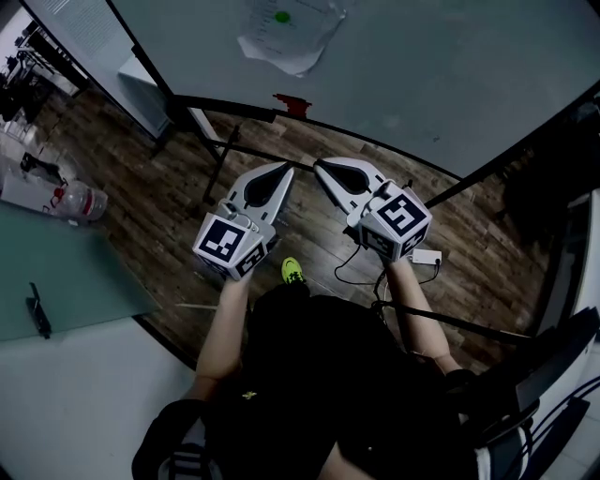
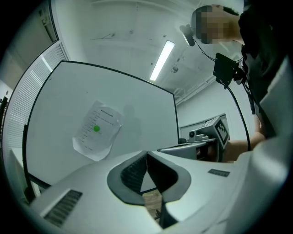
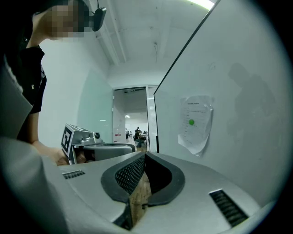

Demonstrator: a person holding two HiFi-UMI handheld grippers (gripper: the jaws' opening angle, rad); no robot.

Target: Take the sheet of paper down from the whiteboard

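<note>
Left gripper, right gripper: jaws closed, empty. Sheet of paper at 12 o'clock on whiteboard, green dot on it.

left claw closed and empty, right claw closed and empty, both held level, tips near together

No legible text anywhere. Printed lines on the sheet of paper on the whiteboard too small to read; red label on the bottle blurred.
</note>
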